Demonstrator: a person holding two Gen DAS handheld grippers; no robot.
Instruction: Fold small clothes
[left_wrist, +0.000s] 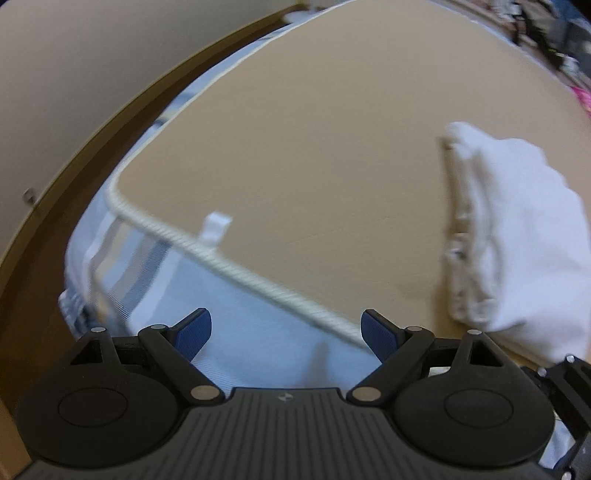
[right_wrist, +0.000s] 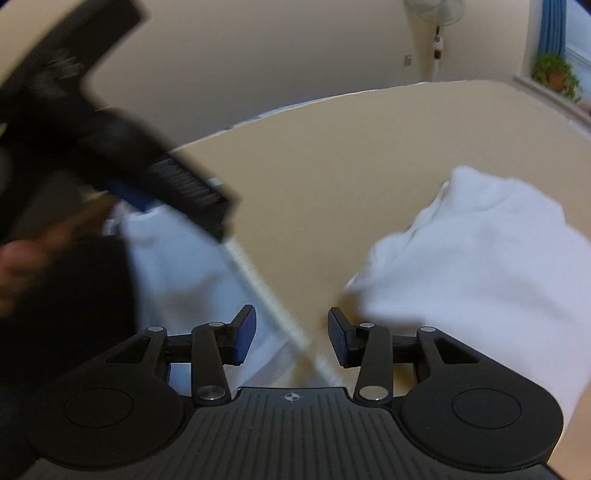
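The tan board (left_wrist: 295, 140) was the largest thing in view, a flat work surface with a pale corded edge (left_wrist: 236, 262), laid over a white, ribbed covering (left_wrist: 258, 332) that showed past its rim; whether that was a bed or a table could not be told. Most of the board lay bare, giving open room ahead of both grippers, probably kept so for spreading garments.

The white garment (right_wrist: 480, 280) lay bunched on the board on the right side of both views, near the rim and within the right hand's reach. In the left wrist view its stacked layers (left_wrist: 465, 236) showed along one side, suggesting a bundle partly or wholly folded; blur prevented certainty.

The left gripper (left_wrist: 286, 332) hung above the board's corded rim, jaws spread wide and holding nothing. In the right wrist view it appeared as a blurred dark shape at upper left.

The right gripper (right_wrist: 291, 339) was likewise parted and empty, the garment just beside its right finger (right_wrist: 338, 341); contact could not be confirmed.

A small white tab (left_wrist: 216, 227) sat just inside the cord. The rim was judged the main snag hazard for a low approach.
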